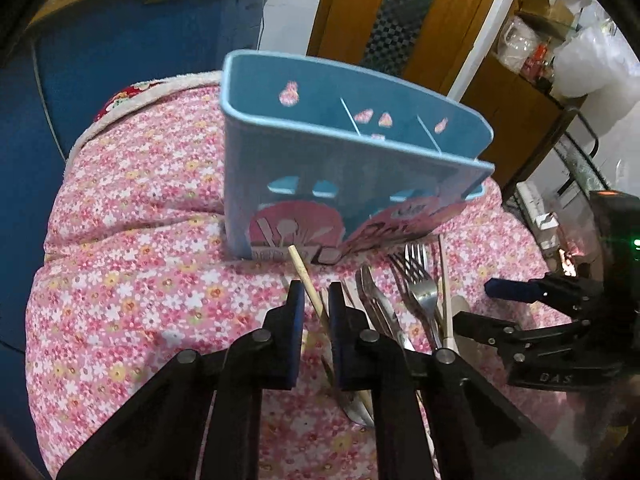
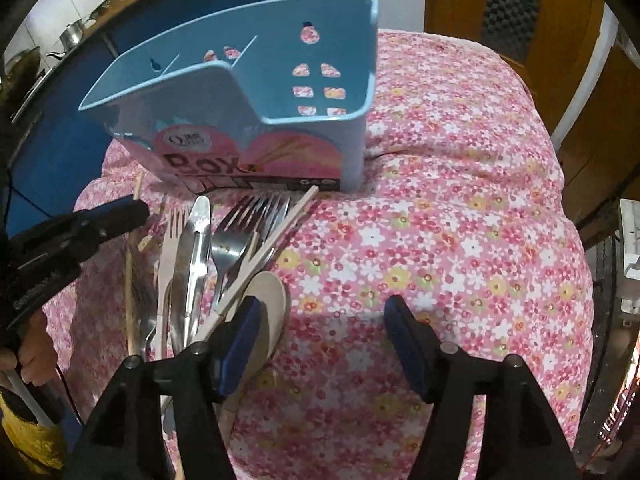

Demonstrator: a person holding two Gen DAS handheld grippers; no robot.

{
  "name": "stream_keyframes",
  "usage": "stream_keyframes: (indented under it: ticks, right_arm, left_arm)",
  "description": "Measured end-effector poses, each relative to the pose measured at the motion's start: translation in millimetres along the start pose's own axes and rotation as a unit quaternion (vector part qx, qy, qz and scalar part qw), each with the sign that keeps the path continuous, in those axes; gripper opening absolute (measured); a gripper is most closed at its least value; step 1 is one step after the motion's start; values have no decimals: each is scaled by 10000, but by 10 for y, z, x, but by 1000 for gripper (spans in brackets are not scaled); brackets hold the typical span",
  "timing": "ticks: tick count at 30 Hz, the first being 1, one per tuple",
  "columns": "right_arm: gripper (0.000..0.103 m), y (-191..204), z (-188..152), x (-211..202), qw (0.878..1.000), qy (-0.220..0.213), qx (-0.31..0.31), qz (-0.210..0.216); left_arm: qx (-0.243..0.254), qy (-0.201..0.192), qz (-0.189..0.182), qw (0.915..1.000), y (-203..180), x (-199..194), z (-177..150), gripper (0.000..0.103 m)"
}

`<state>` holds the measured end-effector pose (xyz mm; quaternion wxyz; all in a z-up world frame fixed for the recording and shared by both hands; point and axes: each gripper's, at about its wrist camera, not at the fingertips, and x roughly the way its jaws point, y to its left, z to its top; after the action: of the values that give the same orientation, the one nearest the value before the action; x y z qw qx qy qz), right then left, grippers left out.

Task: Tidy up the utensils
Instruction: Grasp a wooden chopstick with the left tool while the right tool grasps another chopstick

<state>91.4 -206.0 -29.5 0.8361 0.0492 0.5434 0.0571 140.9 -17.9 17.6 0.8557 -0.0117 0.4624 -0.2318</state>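
Observation:
A blue utensil box (image 1: 320, 168) with dividers stands empty on the flowered cloth; it also shows in the right wrist view (image 2: 256, 92). In front of it lies a pile of forks (image 1: 418, 276), a knife (image 2: 196, 256), chopsticks and a pale wooden spoon (image 2: 268, 308). My left gripper (image 1: 314, 304) has its pads narrowly spaced around a wooden chopstick (image 1: 306, 280); I cannot tell whether they touch it. My right gripper (image 2: 324, 320) is open and empty, its left finger (image 2: 244, 332) over the spoon.
The flowered cloth (image 2: 440, 208) covers a rounded table. A blue cabinet (image 1: 120, 60) stands behind at left, a wooden door (image 1: 400, 12) behind, and shelves with clutter (image 1: 540, 52) at right.

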Motion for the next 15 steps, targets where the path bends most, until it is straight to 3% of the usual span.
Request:
stream_keyframes:
  ticks: [5, 15]
  right_arm:
    - [59, -11, 115, -60, 9988, -96, 349, 327]
    - [44, -10, 340, 84, 9954, -218, 792, 496]
  left_arm:
    - [37, -36, -146, 9999, 75, -53, 48, 11]
    - [9, 185, -202, 9996, 202, 83, 61, 12]
